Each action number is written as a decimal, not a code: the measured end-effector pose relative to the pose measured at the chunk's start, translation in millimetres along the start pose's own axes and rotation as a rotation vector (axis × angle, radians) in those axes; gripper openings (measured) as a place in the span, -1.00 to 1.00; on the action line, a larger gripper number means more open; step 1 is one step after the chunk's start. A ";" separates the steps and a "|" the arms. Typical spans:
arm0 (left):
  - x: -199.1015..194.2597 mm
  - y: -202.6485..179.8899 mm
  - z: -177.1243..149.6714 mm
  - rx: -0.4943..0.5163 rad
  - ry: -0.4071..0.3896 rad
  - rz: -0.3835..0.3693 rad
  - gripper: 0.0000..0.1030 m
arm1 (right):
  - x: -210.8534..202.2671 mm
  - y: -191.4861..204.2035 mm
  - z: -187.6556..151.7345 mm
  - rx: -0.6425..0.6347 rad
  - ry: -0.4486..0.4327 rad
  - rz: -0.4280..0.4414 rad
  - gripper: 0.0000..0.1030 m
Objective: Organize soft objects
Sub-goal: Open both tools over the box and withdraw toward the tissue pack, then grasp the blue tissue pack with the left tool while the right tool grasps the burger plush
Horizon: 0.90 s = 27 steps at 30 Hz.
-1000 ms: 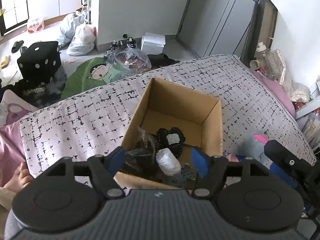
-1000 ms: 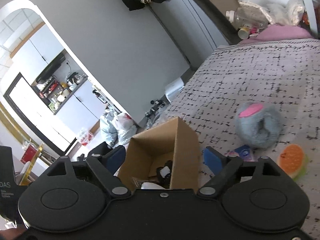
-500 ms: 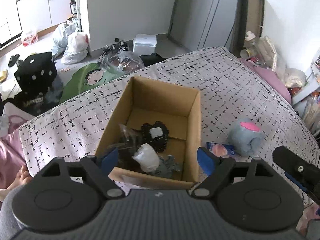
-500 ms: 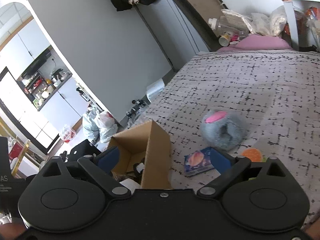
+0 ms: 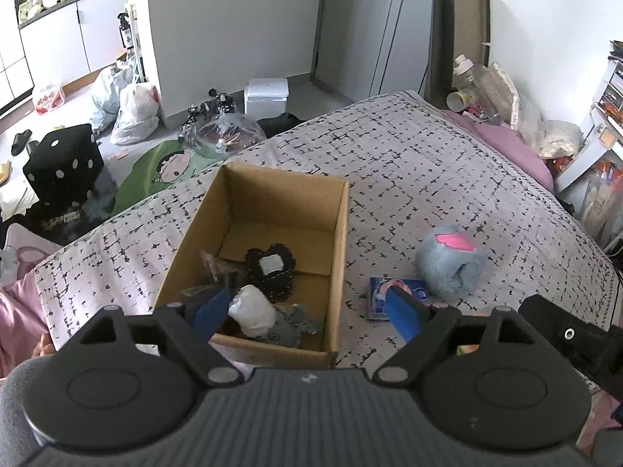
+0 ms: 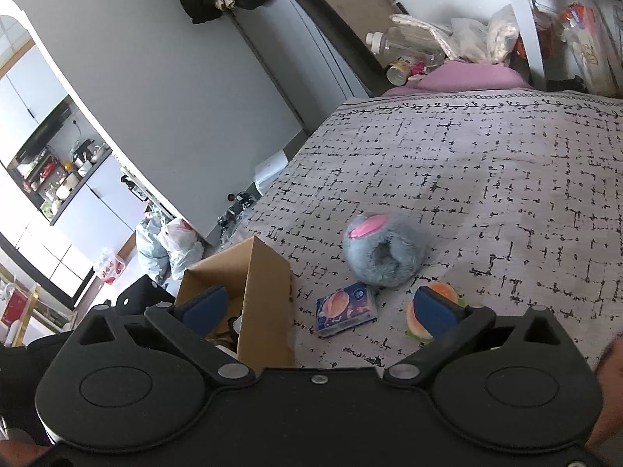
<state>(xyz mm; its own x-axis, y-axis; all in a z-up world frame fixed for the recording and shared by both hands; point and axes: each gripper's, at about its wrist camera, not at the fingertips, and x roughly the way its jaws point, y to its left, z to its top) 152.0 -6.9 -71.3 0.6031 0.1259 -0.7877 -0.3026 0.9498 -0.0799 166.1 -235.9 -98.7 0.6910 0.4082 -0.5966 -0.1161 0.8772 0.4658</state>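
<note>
An open cardboard box (image 5: 342, 233) (image 6: 268, 292) stands on the patterned bedspread. Inside it lie a black heart-shaped pad (image 5: 270, 270), a white wrapped bundle (image 5: 251, 311), a grey soft piece (image 5: 292, 321) and a dark crinkly bag (image 5: 216, 272). To its right on the bed rest a grey furry ball with a pink patch (image 5: 447, 262) (image 6: 383, 253), a small blue packet (image 5: 375, 297) (image 6: 346, 311) and an orange burger-like toy (image 6: 418, 325). My left gripper (image 5: 309, 309) hangs above the box's near end, jaws opening, nothing between them. My right gripper (image 6: 317, 305), above the box's right wall and the packet, is also opening and empty.
The bedspread (image 5: 428, 179) ends at a floor crowded with plastic bags (image 5: 134, 114), a black dotted cube (image 5: 64, 163), a green cushion (image 5: 163, 167) and a white box (image 5: 266, 95). Bottles and bags (image 6: 420, 48) crowd the bed's far end by a shelf (image 5: 599, 116).
Both grippers have drawn back and upward from the box and their jaws have spread wider. The furry ball, blue packet and orange toy have come more fully into view.
</note>
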 end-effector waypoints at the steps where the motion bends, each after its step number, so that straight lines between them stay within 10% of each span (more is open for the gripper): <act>1: -1.0 -2.6 -0.3 0.003 -0.003 -0.002 0.72 | -0.9 -1.8 0.5 0.005 0.000 -0.001 1.00; 27: 4.9 -41.8 0.0 0.021 -0.002 -0.062 0.74 | -9.3 -39.3 11.6 0.103 0.017 -0.063 1.00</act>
<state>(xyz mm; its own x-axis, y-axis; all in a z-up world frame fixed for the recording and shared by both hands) 167.6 -46.0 -71.8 0.6217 0.0670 -0.7804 -0.2488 0.9616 -0.1157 172.5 -277.0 -103.8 0.6825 0.3583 -0.6371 0.0015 0.8709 0.4914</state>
